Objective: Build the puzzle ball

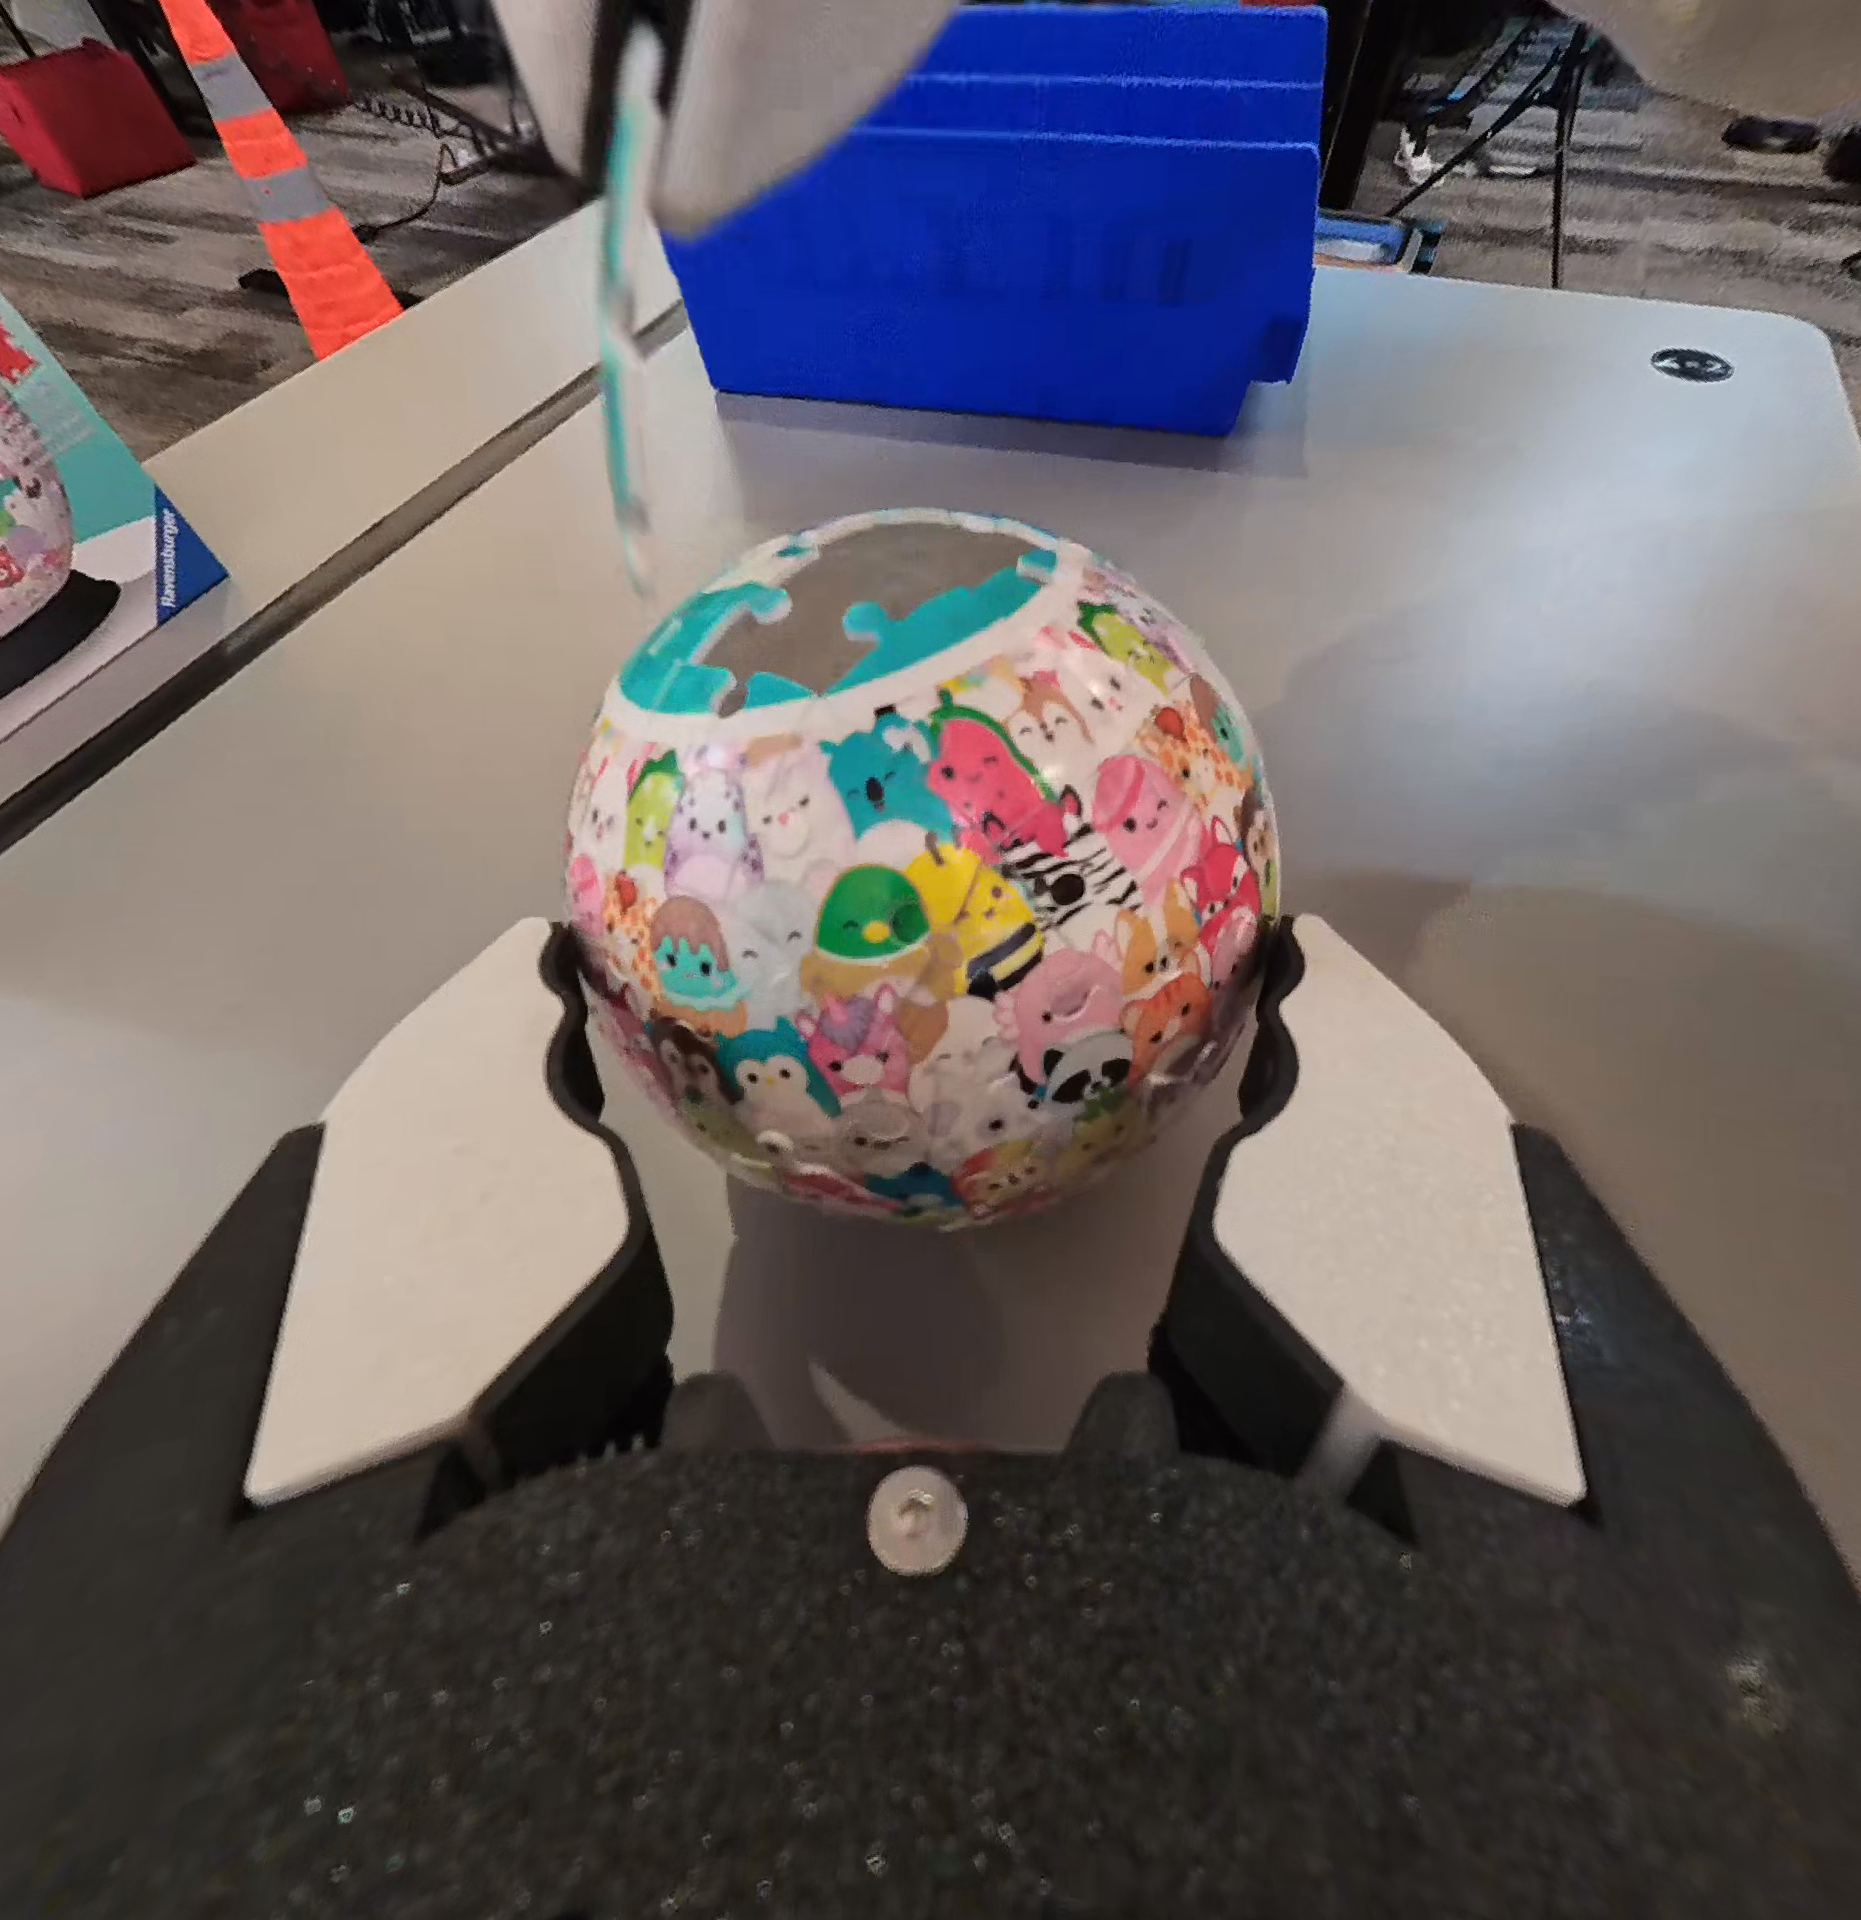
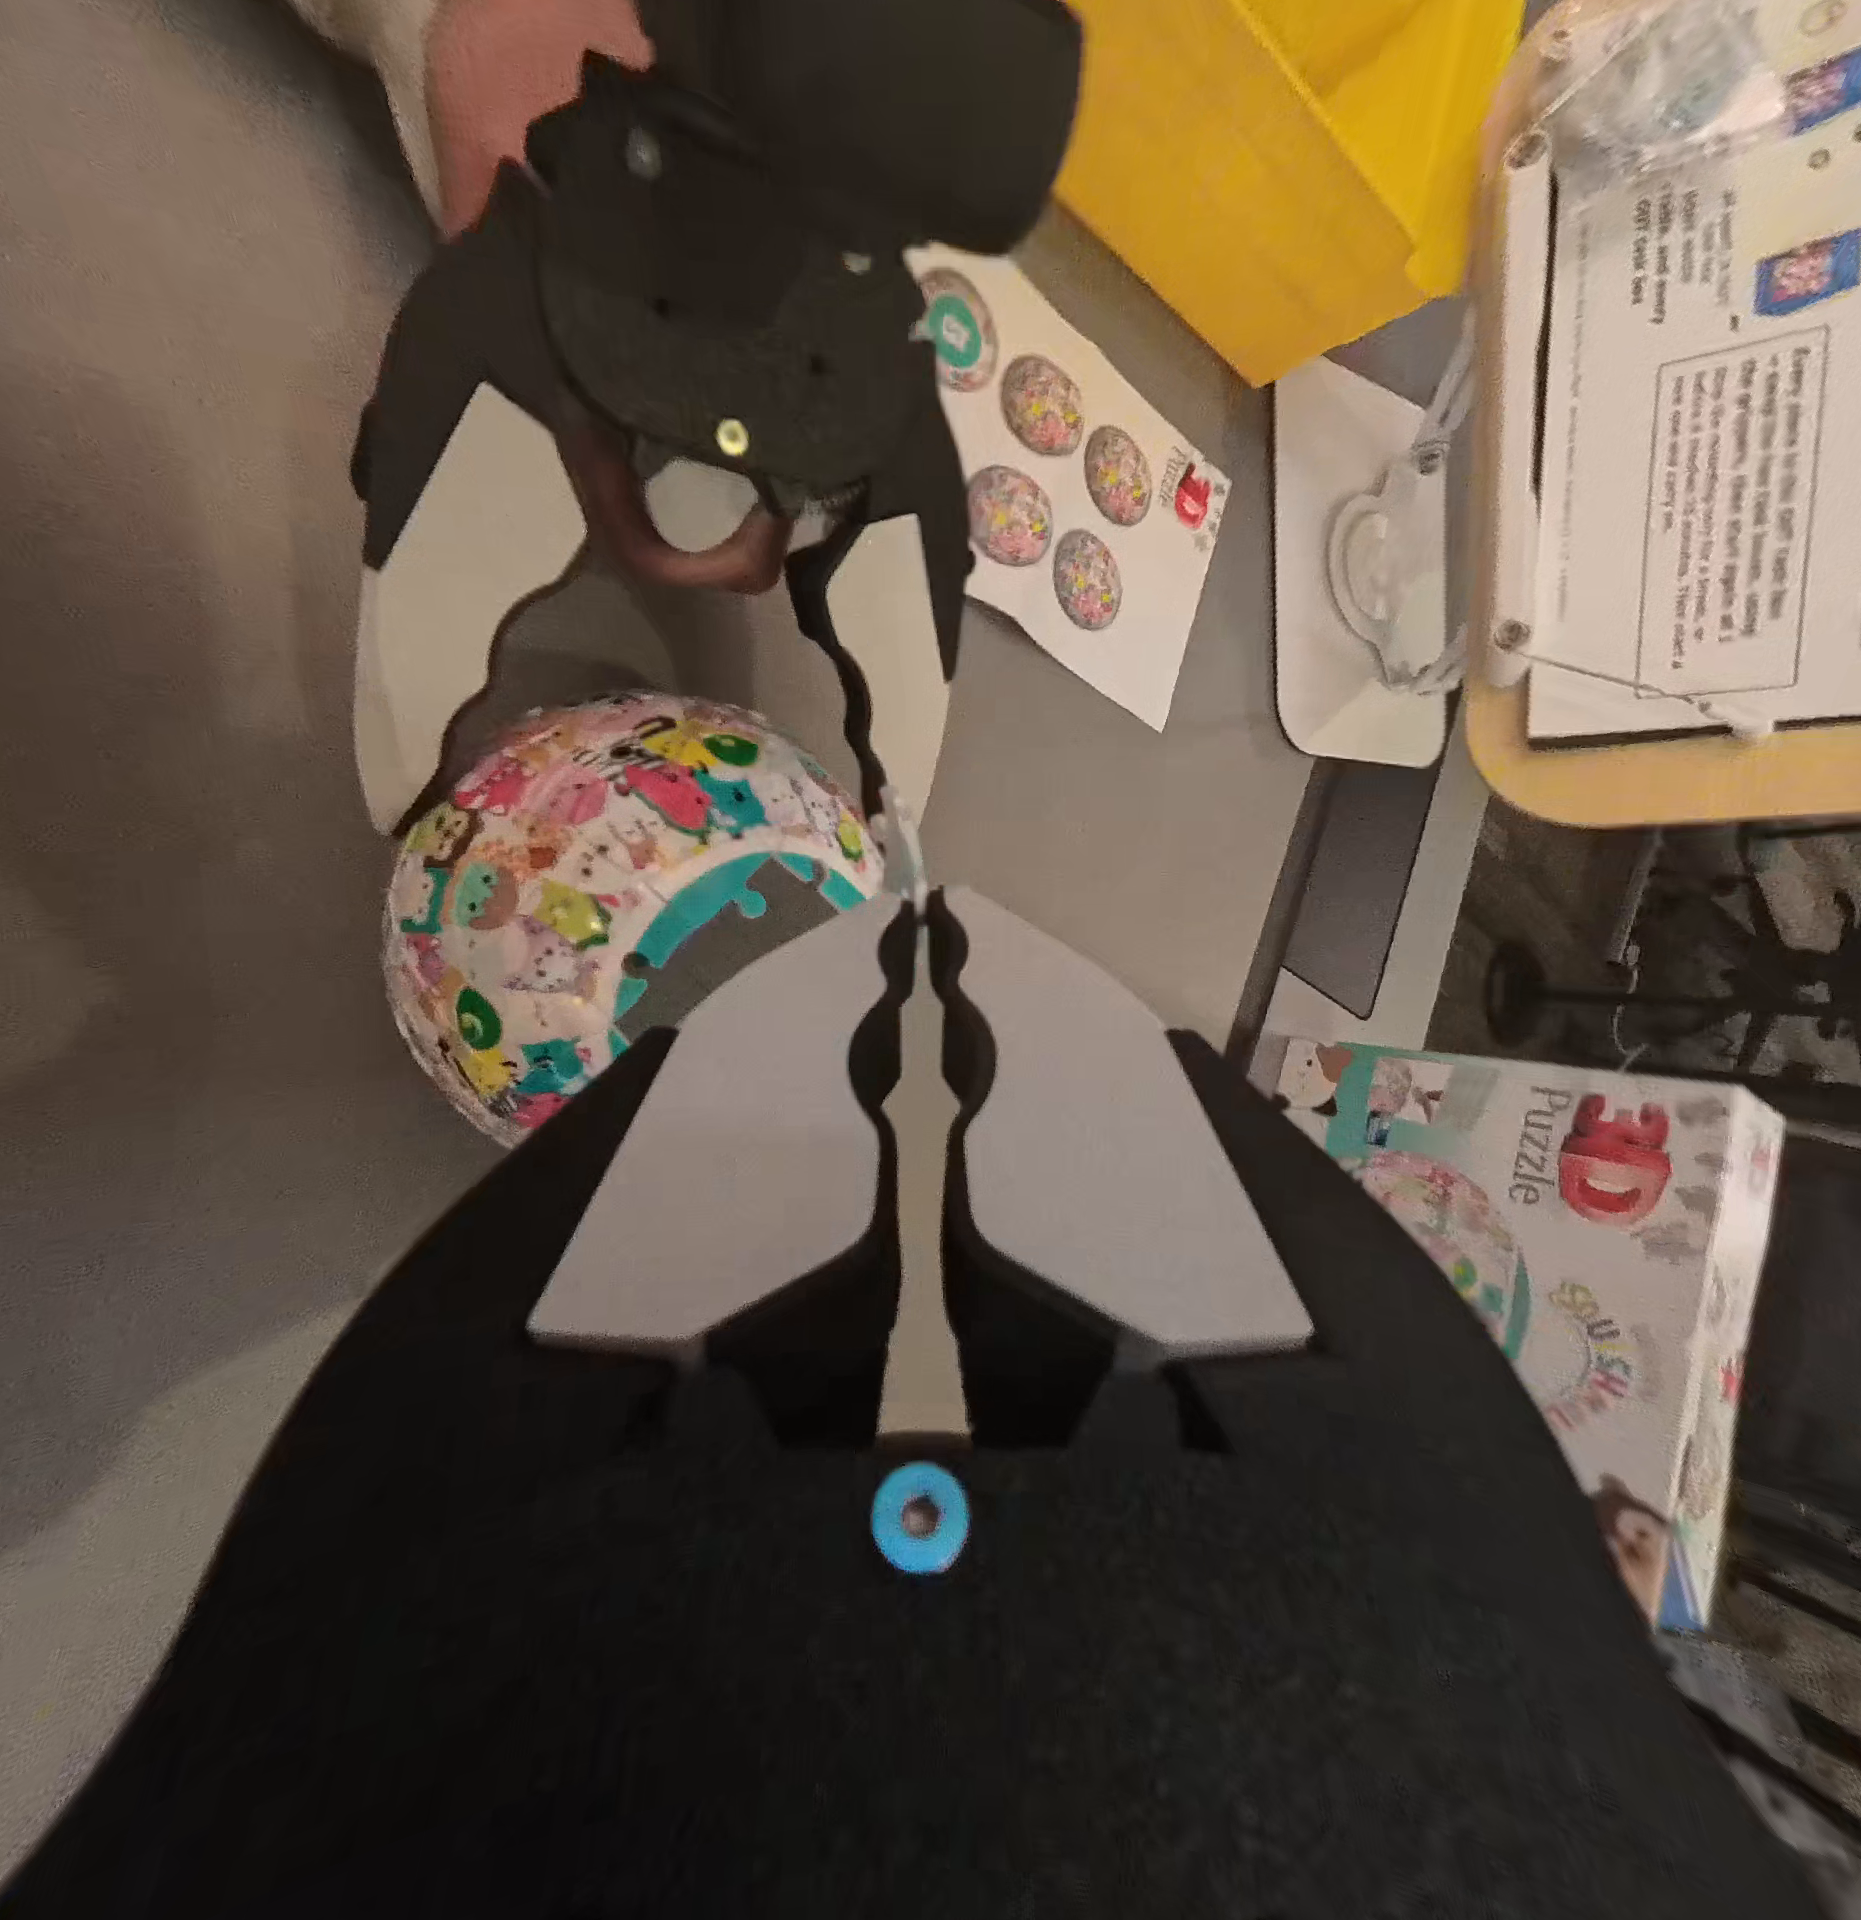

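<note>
The puzzle ball point(image 1: 905, 914), covered in colourful plush animals, rests on the grey table point(image 1: 1528, 727). Its top has a jagged opening point(image 1: 884, 592) edged with teal pieces. My left gripper point(image 1: 921, 966) is shut on the ball, one finger on each side. My right gripper point(image 2: 921, 914) is shut on a thin teal puzzle piece point(image 2: 905, 852), seen edge-on. In the left wrist view that piece point(image 1: 625, 364) hangs tilted just above and left of the opening. The ball point(image 2: 552, 894) and the left gripper point(image 2: 635, 774) also show in the right wrist view.
A blue bin point(image 1: 1009, 239) stands behind the ball. The puzzle box point(image 2: 1528, 1299) and an instruction sheet point(image 2: 1092, 488) lie nearby. A yellow bin point(image 2: 1269, 156) and a board with papers point(image 2: 1684, 416) are beyond. An orange cone point(image 1: 302, 208) stands on the floor. Some 10 cm of space lies between my two pairs of fingers.
</note>
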`<state>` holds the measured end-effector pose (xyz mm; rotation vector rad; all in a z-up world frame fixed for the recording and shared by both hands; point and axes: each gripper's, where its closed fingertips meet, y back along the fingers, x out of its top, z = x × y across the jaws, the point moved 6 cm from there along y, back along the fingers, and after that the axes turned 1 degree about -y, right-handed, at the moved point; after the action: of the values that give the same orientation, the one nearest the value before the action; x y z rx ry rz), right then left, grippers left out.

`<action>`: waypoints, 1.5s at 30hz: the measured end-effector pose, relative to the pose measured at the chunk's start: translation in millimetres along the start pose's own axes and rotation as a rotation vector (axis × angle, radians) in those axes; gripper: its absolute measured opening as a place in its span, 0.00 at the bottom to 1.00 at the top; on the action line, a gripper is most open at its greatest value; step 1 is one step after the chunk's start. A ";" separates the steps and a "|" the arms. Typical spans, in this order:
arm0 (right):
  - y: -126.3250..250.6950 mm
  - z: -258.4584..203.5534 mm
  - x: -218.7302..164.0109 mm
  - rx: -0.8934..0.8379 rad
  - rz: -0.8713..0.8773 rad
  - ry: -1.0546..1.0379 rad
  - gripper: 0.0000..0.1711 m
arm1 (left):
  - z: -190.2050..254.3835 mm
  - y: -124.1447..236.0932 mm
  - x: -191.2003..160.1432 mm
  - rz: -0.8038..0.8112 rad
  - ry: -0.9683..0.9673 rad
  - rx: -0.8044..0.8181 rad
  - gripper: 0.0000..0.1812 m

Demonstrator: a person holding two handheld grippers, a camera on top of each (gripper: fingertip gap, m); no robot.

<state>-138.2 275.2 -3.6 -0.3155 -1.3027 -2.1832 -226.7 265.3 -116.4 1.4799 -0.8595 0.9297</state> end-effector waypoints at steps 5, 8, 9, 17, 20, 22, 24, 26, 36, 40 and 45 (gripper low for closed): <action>53.7 22.0 -28.9 -0.170 -0.063 -0.240 0.01 | -1.3 0.4 -2.4 0.027 0.018 -0.010 0.66; 124.3 16.2 -97.3 -0.335 -0.232 -0.501 0.01 | 0.0 2.4 -2.5 0.017 -0.011 0.003 0.65; 146.3 4.1 -131.5 -0.335 -0.306 -0.630 0.01 | -0.1 3.3 -2.1 0.018 -0.026 0.010 0.64; 160.3 -129.0 -352.1 -0.040 -0.523 -1.536 0.01 | 0.1 3.7 -2.0 0.024 -0.032 0.012 0.64; 146.2 -140.0 -368.0 -0.056 -0.471 -1.593 0.02 | 1.5 4.9 -2.5 0.028 -0.042 0.023 0.64; 142.9 -142.0 -372.7 -0.090 -0.437 -1.613 0.03 | 2.2 5.3 -2.6 0.029 -0.047 0.030 0.63; 141.5 -149.3 -382.0 -0.135 -0.523 -1.576 0.06 | 0.8 3.6 -2.5 0.045 -0.034 0.031 0.63; 139.5 -154.7 -383.7 -0.154 -0.563 -1.531 0.09 | 0.0 3.4 -2.9 0.055 -0.010 0.024 0.63; 93.0 -56.4 -100.1 -0.046 0.133 -1.000 0.13 | 0.6 3.5 -3.8 0.056 -0.018 0.029 0.63; 12.0 -36.3 -29.9 0.333 0.100 -0.878 0.18 | 2.2 3.0 -4.0 0.058 -0.042 0.047 0.63; -28.7 -17.9 -20.2 0.496 -0.071 -0.876 0.11 | 3.2 3.2 -3.5 0.061 -0.048 0.063 0.63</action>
<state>-137.1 277.2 -43.0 -1.1040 -2.2730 -1.7076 -230.8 261.9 -118.4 1.5427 -0.9218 0.9779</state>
